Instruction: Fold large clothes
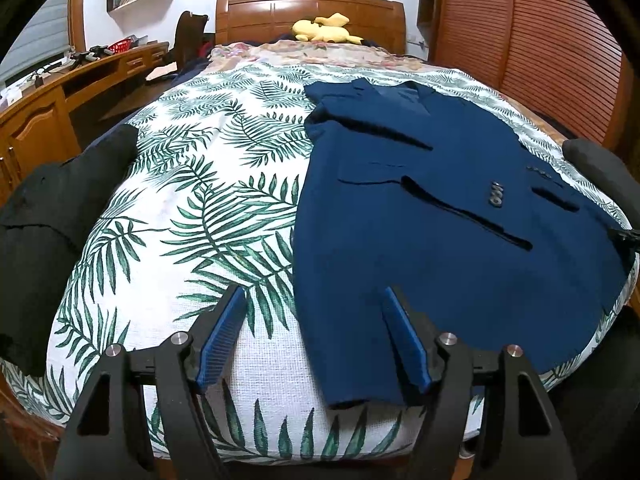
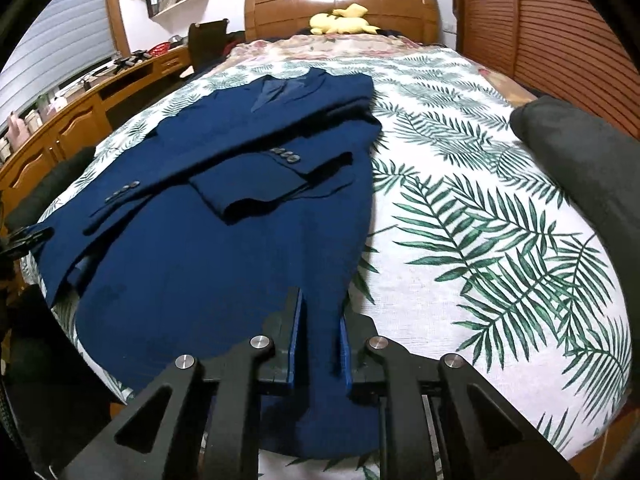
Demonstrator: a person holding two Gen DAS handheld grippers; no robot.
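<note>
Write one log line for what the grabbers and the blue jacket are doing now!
jacket: flat on bed, sleeves folded in | left gripper: open at hem corner | right gripper: part-open, straddling hem

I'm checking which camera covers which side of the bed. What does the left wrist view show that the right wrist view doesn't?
Only the left wrist view: the open left gripper straddling the jacket's near left corner.

Only the right wrist view: the right gripper, fingers narrowed around the jacket hem.

Both: the blue jacket with sleeves folded in, the leaf-print bedspread, the yellow plush toy.
</note>
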